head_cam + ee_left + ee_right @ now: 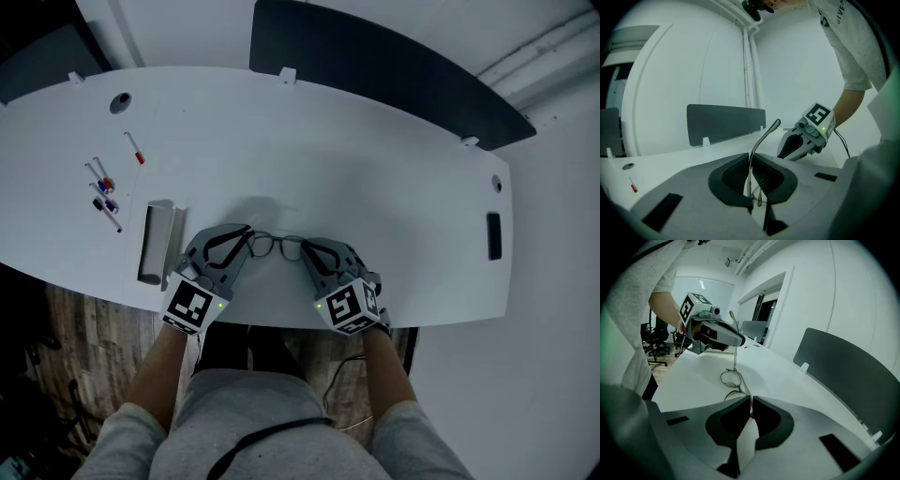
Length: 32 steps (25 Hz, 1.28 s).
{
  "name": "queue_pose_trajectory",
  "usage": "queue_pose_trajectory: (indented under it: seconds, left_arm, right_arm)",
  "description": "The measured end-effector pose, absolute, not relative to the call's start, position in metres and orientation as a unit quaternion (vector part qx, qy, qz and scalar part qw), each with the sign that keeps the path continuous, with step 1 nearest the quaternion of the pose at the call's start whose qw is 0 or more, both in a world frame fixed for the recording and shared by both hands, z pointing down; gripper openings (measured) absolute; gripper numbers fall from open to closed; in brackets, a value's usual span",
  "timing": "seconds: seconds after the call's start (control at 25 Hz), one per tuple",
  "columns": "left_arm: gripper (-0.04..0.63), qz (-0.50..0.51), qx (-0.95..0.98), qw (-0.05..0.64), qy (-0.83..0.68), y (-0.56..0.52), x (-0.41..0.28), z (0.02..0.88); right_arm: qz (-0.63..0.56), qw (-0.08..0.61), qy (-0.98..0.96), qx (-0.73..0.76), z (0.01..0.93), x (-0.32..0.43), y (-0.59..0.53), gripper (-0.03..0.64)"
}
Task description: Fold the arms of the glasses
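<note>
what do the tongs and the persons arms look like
The left tongs and right tongs are grey with black pads, each topped by a marker cube with a green light. A thin cable trails from the right one. The sleeves are short, light grey.

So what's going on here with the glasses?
A person holds a gripper in each hand at the near edge of the table. Both have their jaws shut on the glasses. The left gripper clamps one arm, which sticks up, not yet folded. The right gripper clamps the opposite end.
</note>
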<state>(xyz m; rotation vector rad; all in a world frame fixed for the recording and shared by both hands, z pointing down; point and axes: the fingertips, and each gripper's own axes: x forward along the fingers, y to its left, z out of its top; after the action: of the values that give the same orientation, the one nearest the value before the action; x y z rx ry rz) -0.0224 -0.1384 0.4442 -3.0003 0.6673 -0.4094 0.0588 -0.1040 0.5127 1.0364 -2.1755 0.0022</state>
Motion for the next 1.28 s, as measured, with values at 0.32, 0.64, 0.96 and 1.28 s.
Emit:
queue_pose_trajectory:
  seconds: [0.32,0.64,0.96,1.28]
  left_arm:
    - [0.028,-0.131,-0.967,0.019,0.218,-0.139,-0.018,0.446]
    - [0.108,-0.129,-0.967,0.014,0.219,-0.133,-0.022,0.45]
    - [0.032,-0.131,-0.962,0.039,0.237,-0.131,-0.03,0.443]
    - [0.028,-0.132,-0.963,0.053,0.23,-0.126,-0.02,0.438]
  right_arm:
    - [0.003,0.355,-0.845,0.4,0.514,0.064,-0.106,0.031]
    - [0.001,0.357,-0.849,0.39,0.515,0.064,-0.107,0.031]
    - [-0.005,0.357,-0.853,0.382,0.514,0.061,-0.107,0.031]
    - [-0.009,0.356,-0.857,0.373,0.515,0.057,-0.107,0.031]
